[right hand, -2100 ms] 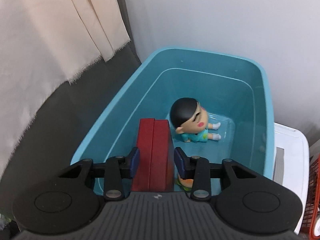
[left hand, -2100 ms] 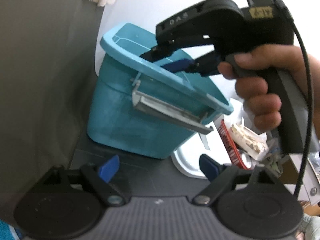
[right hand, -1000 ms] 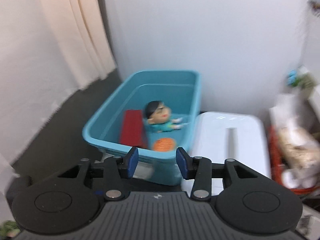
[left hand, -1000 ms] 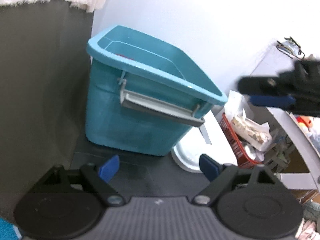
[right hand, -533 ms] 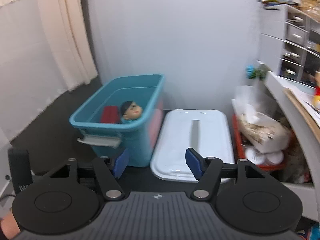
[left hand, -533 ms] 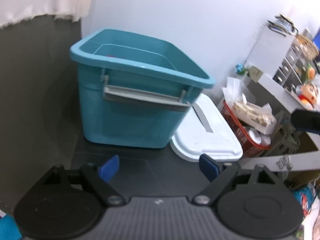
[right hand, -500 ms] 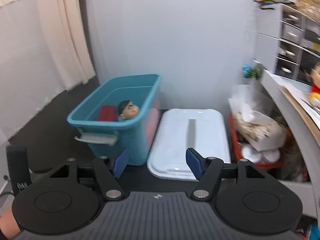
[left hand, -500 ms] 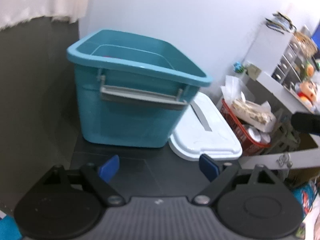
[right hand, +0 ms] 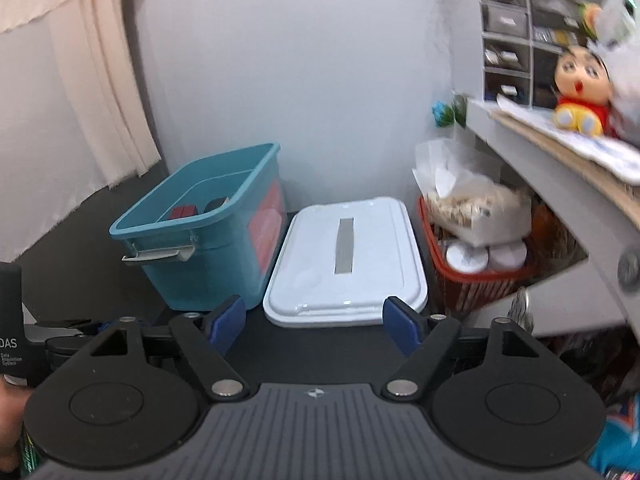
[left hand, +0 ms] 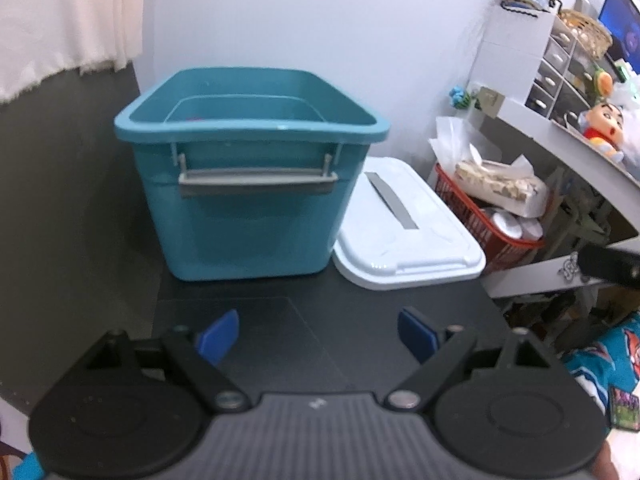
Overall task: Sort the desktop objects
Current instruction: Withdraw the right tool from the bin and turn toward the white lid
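Note:
A teal storage bin (left hand: 248, 216) (right hand: 208, 252) stands on the dark floor by the white wall. Inside it, the right wrist view shows the top of a red box (right hand: 183, 211) and the dark hair of a doll figure (right hand: 216, 204). My left gripper (left hand: 316, 338) is open and empty, in front of the bin. My right gripper (right hand: 314, 322) is further back, its jaws opening with nothing between them. A plush doll in red (right hand: 580, 92) (left hand: 602, 124) sits on the desk at the right.
The bin's white lid (right hand: 346, 256) (left hand: 404, 236) lies flat beside the bin. A red basket (right hand: 472, 276) with tissues and jars stands under the grey desk (right hand: 560, 184). White drawer units (right hand: 508, 52) stand on the desk. A curtain (right hand: 80, 100) hangs at left.
My right gripper let go of the red box in the bin, drew back and to the right, and its jaws widened. The left gripper's view swung to face the bin squarely.

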`<act>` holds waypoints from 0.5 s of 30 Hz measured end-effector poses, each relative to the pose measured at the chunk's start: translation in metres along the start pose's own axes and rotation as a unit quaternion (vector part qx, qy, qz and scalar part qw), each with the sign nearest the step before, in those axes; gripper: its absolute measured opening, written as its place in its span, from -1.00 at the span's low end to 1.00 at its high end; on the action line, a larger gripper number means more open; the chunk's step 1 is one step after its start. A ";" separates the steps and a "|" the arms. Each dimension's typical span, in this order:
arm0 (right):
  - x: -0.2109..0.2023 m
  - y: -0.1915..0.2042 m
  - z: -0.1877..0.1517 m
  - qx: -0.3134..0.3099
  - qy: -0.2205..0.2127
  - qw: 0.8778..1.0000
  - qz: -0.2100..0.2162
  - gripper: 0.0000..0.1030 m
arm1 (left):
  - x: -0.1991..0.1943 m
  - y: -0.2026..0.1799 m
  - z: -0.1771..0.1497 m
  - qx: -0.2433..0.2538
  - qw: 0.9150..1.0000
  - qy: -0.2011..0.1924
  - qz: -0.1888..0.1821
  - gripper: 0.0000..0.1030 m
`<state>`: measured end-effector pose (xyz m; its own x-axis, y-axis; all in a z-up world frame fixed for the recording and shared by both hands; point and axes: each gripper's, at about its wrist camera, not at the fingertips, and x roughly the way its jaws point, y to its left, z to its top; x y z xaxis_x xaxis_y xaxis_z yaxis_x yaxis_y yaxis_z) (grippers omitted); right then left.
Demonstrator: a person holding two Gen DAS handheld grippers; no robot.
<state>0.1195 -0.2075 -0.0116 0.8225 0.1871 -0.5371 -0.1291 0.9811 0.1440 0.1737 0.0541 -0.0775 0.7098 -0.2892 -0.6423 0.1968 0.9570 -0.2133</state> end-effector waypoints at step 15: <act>0.018 -0.035 -0.019 0.120 0.039 0.992 -0.016 0.83 | 0.006 -0.040 0.017 0.019 0.999 -0.005 -0.026 0.73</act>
<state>0.1286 -0.2372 -0.0417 0.7772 0.1693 -0.6060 0.0393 0.9482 0.3154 0.1818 0.0142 -0.0603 0.7054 -0.3376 -0.6232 0.2579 0.9413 -0.2180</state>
